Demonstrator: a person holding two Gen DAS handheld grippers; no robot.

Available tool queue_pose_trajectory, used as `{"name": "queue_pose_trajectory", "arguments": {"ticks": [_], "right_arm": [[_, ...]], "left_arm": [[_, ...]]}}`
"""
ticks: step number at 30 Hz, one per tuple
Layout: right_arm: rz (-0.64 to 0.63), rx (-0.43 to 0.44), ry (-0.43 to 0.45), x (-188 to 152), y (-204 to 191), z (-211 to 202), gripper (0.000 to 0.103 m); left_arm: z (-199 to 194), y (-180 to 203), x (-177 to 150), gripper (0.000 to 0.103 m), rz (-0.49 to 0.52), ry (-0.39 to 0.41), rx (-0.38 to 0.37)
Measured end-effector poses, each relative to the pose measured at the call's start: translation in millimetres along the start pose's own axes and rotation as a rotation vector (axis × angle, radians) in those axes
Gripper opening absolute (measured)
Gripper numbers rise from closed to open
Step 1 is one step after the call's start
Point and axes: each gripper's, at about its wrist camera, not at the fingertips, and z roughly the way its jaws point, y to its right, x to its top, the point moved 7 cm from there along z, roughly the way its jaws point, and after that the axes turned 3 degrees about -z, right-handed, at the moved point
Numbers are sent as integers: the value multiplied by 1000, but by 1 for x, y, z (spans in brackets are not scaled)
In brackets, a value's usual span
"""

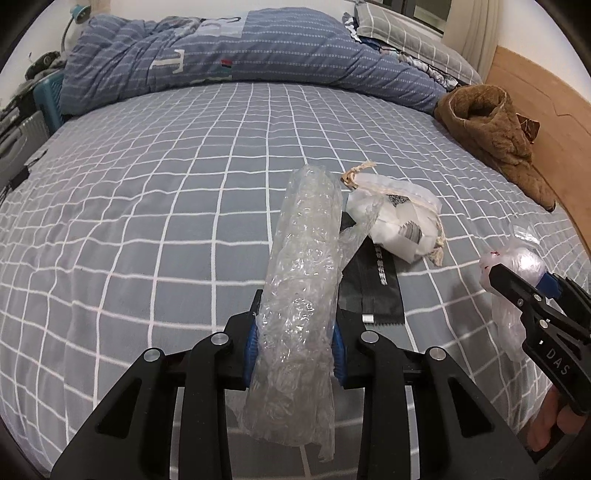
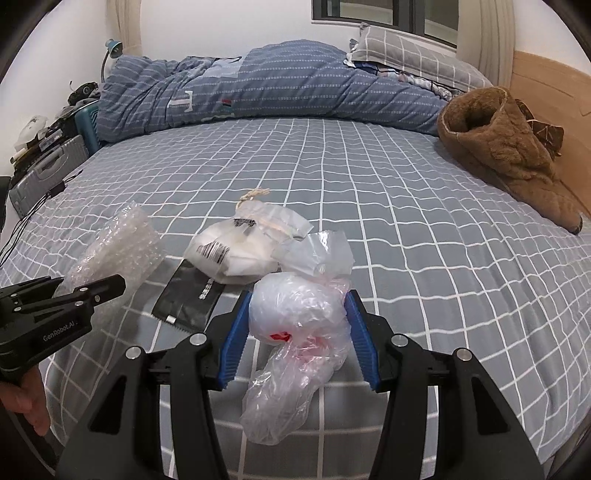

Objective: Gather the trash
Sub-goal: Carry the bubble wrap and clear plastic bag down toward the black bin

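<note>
Crinkling, translucent: long roll of clear bubble wrap [image 1: 301,295] standing pinched between the left tongs [image 1: 295,332], raised over the grey checked bed [image 1: 147,184]. Bulging between the right tongs [image 2: 297,332], clamped halfway: soft ball of thin white plastic bag [image 2: 299,325]. Lying beyond both on the bed: flat black foil pouch [image 2: 188,299] and white labelled bag [image 2: 236,251].

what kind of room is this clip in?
A bedroom, most likely at home: a bed with a grey checked sheet, a rumpled blue duvet and a pillow under a window.
</note>
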Motion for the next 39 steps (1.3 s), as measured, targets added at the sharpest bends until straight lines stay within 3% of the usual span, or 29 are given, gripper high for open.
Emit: {"name": "queue_pose_trajectory", "arguments": {"ticks": [18,39], "right_arm": [[-5,3,33,-19,-16,-61,49],[10,34,17,-80,-32,-134,49]], "left_arm": [[-57,7,-39,30,-13,16,-18],[-125,9,-109,30,-39,13,-38]]}}
